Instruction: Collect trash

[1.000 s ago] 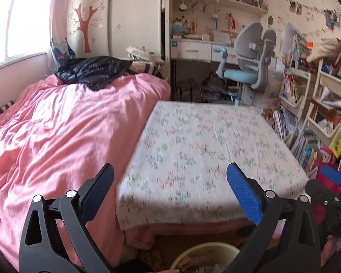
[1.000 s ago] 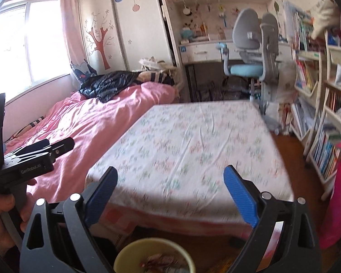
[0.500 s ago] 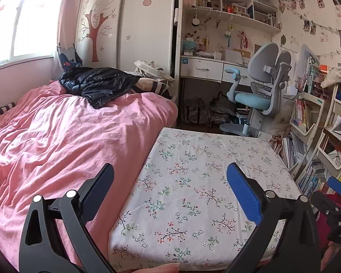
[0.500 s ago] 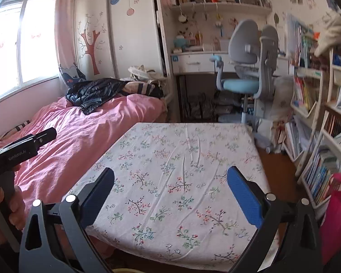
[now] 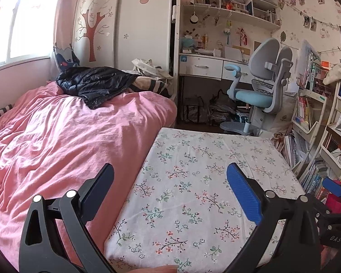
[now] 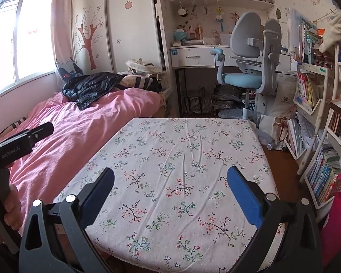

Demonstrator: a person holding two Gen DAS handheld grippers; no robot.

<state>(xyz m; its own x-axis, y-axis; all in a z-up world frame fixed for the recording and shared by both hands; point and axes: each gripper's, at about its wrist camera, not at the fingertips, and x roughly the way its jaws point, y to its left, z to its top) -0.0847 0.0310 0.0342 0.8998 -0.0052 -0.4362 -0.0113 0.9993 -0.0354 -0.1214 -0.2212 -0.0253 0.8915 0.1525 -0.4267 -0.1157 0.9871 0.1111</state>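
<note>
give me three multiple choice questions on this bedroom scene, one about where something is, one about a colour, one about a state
1. Where does the black jacket lie?
A. on the pink bed
B. on the floral-covered table
C. on the desk chair

2. What colour is the desk chair's seat?
A. red
B. light blue
C. black

3. How do the jaws of the right gripper stand?
A. shut on a wrapper
B. shut on nothing
C. open, holding nothing

Answers:
1 A: the jacket is spread at the far end of the pink cover.
2 B: the seat cushion is light blue below the grey backrest.
3 C: the two fingers stand wide apart with only the tablecloth seen between them.
</note>
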